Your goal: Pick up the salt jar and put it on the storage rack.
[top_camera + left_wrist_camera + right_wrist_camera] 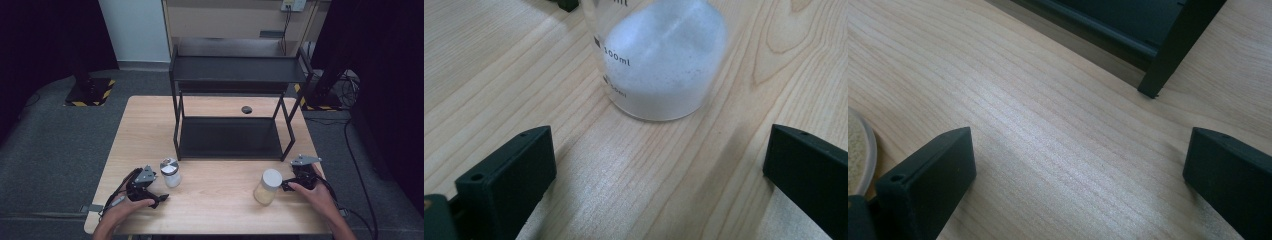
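Both grippers [150, 192] [295, 181] low — jaws wide.

The light wooden table [215, 200] is carrying a black two-tier rack [235, 100] at the back, while a clear white-powder jar [170, 173] and a yellowish-filled jar [268, 187] are standing in front.

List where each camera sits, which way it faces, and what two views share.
High view: above the near table edge, looking forward and down on the table, rack, both hands and grippers.
Left gripper view: on the left gripper, facing the white-powder jar; its open jaws show.
Right gripper view: on the right gripper, facing a rack leg; open jaws, yellow jar's edge.
Shared: both jars appear from above too.
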The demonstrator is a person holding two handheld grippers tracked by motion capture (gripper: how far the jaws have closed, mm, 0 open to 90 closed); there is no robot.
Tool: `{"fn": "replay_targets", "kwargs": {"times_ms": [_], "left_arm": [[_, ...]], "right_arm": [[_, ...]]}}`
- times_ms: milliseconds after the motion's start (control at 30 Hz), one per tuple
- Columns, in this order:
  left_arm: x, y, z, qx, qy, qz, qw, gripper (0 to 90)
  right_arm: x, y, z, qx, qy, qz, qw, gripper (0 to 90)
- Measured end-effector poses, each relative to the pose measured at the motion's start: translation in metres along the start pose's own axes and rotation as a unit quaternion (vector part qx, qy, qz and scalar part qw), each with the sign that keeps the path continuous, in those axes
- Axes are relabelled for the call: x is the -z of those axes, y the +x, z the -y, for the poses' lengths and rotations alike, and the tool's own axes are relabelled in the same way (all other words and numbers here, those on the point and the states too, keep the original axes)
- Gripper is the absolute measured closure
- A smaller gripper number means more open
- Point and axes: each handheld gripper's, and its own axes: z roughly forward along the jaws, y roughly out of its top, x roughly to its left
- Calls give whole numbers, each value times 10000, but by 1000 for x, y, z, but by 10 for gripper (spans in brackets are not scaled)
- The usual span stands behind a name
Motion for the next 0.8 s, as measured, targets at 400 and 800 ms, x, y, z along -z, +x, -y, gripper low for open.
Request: {"fn": "replay_targets", "kwargs": {"times_ms": [400,800], "left_arm": [[-1,-1,-1,34,-20,-20,10000,0],[-4,-2,-2,-18,-103,77,9999,17]], "right_arm": [[0,0,0,-13,3,0,10000,12],[0,0,0,-9,1,1,10000,13]]}}
